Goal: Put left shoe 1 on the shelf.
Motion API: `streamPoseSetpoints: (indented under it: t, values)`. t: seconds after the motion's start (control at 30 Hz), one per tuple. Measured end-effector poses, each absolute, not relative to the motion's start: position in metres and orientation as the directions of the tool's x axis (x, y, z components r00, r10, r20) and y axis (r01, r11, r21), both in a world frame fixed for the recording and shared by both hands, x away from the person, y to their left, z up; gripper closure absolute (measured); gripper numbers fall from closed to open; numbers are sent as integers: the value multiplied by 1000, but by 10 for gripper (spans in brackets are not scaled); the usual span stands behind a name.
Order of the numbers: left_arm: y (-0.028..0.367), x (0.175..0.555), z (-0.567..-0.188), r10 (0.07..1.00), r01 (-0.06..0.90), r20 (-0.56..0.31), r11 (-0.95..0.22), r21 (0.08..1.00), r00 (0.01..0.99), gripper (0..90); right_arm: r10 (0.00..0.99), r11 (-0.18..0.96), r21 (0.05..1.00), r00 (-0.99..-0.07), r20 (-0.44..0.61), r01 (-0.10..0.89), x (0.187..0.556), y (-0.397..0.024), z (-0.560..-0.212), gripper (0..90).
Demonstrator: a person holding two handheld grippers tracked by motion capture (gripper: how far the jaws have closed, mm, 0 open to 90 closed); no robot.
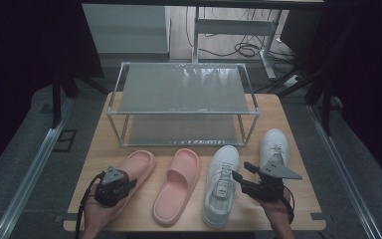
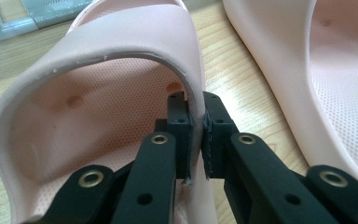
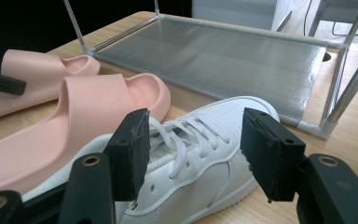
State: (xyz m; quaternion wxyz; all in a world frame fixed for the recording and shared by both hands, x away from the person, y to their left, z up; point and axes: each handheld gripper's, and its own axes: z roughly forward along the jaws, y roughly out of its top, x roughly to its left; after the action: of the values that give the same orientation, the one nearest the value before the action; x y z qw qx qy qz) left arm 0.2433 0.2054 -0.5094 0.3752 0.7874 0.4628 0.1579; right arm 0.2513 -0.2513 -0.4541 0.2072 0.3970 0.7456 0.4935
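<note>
Done so far: nothing is on the shoe rack (image 1: 181, 89) yet; four shoes wait on the near table.
Left gripper (image 2: 196, 135): pinches the side wall of the left pink slipper (image 2: 98, 93) (not lifted).
Right gripper (image 3: 193, 154): jaws wide apart, low over the left white sneaker (image 3: 200, 154).
Left to do: lift and shelve.

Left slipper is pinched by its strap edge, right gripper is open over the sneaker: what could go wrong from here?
1. The left gripper pinches only the thin strap edge of the left slipper; soft foam may slip out when lifted.
2. The dangling slipper could swing into the second slipper close beside it.
3. The right gripper stands open around the laces of the sneaker; closing there may catch laces only, or bump the rack.
</note>
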Motion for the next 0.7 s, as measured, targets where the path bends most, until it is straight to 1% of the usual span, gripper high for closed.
streamPoseSetpoints:
  t: [0.37, 0.7]
  values:
    - [212, 244, -491, 851, 592, -102, -268, 760, 516, 847, 796, 197, 901, -599, 83, 386, 251, -251, -453, 425]
    - [204, 255, -471, 854, 564, -87, -258, 785, 512, 847, 795, 196, 905, -601, 79, 378, 249, -251, -451, 425]
